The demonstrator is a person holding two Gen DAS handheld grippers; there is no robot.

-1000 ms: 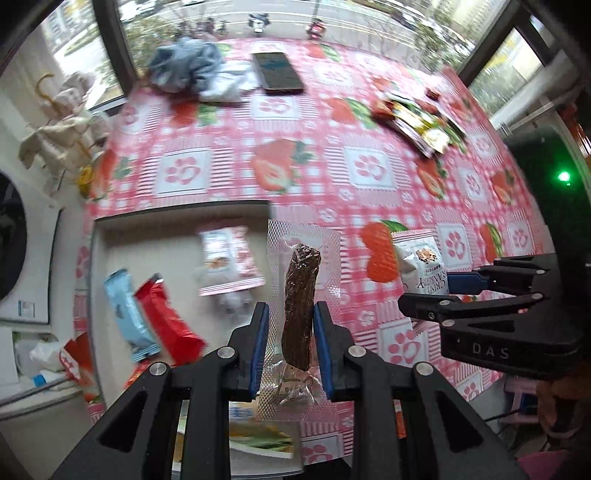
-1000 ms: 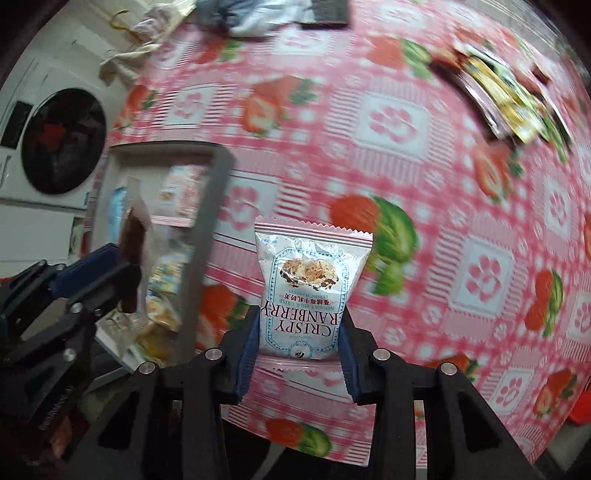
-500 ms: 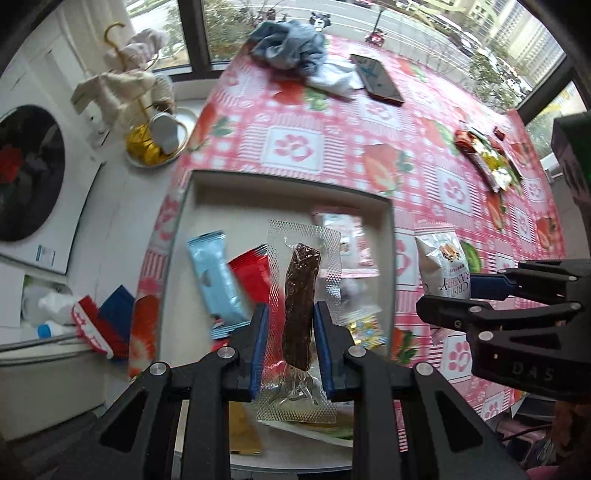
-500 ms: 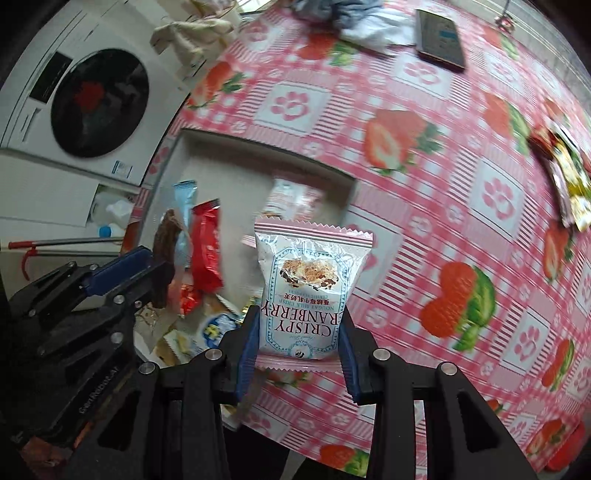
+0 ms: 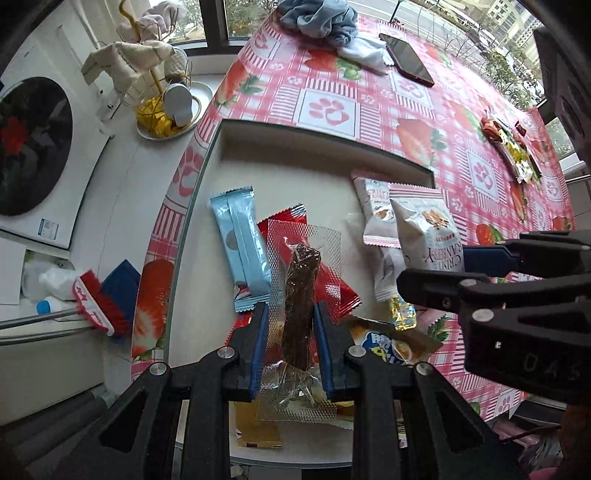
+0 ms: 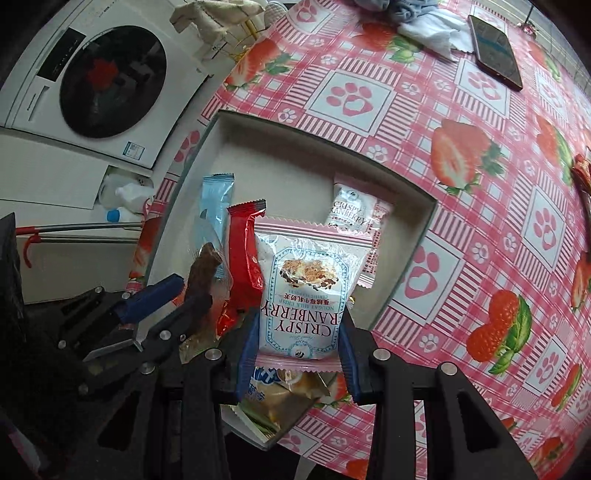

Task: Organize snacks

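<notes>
My left gripper (image 5: 290, 328) is shut on a brown snack stick in a clear wrapper (image 5: 300, 299) and holds it above the grey tray (image 5: 295, 144). My right gripper (image 6: 297, 339) is shut on a white Crispy Cranberry packet (image 6: 306, 291), held upright over the tray's (image 6: 406, 184) near right part. In the tray lie a light blue bar (image 5: 240, 251), a red bar (image 5: 332, 284) and another Crispy Cranberry packet (image 6: 351, 214). The right gripper also shows in the left wrist view (image 5: 461, 266), and the left gripper shows in the right wrist view (image 6: 173, 295).
The tray sits at the left end of a pink strawberry tablecloth (image 5: 424, 110). A heap of loose snacks (image 5: 513, 151) lies far right. A phone (image 5: 406, 59) and crumpled cloths (image 5: 325, 18) lie at the back. A washing machine (image 6: 103, 81) stands left of the table.
Both grippers have moved left with their snacks, from above the tablecloth to above the tray. Both have stayed shut on their packets.
</notes>
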